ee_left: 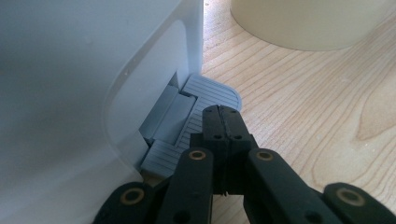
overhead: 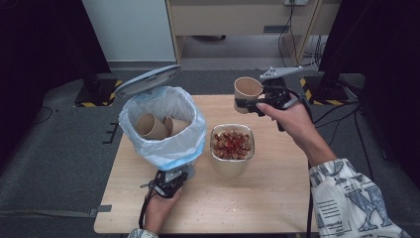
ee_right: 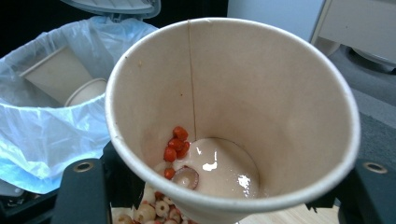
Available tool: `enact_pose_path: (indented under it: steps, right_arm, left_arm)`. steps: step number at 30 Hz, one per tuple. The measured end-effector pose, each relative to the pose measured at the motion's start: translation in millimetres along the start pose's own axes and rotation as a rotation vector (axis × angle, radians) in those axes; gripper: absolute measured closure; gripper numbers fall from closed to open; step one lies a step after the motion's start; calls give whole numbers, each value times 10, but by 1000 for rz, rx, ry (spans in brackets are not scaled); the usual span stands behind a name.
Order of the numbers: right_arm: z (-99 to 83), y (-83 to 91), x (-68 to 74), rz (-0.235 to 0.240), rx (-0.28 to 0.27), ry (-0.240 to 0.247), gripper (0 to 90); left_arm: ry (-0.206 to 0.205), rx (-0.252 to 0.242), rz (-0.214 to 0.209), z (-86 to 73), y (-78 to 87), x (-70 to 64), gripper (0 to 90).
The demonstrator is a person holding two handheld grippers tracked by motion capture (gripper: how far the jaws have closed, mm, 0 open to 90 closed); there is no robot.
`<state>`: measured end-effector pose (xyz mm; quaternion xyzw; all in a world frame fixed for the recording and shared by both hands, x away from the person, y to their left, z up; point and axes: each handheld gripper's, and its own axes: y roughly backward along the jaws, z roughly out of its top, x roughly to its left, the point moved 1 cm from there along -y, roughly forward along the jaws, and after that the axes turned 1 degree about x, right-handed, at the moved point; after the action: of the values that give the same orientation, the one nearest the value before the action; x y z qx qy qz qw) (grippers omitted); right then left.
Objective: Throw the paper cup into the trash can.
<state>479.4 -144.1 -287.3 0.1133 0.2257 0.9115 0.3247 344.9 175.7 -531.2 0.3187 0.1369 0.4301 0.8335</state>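
The left gripper [ee_left: 223, 122], jaws closed, pressed the bin [overhead: 163, 126] pedal [ee_left: 205, 100]; lid up. The right gripper [overhead: 257, 103] clamped a cup [overhead: 246, 91] beyond the bowl [overhead: 232, 148]. Next, I judged: empty dregs, then bin it.

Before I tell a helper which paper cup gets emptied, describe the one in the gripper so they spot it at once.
Start at the white-lined bin on the wooden table, then look right past the metal bowl of dried bits. Above the table's far edge, the right gripper holds a paper cup. Unlike the cups lying in the bin, it holds some red and pale bits.
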Motion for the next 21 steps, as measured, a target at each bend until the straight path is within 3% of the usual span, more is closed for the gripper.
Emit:
enact_pose_path:
  steps: [21]
  right_arm:
    - [296, -280, 350, 78, -9, 27, 309]
  left_arm:
    - [0, 0, -4, 1, -1, 3, 896]
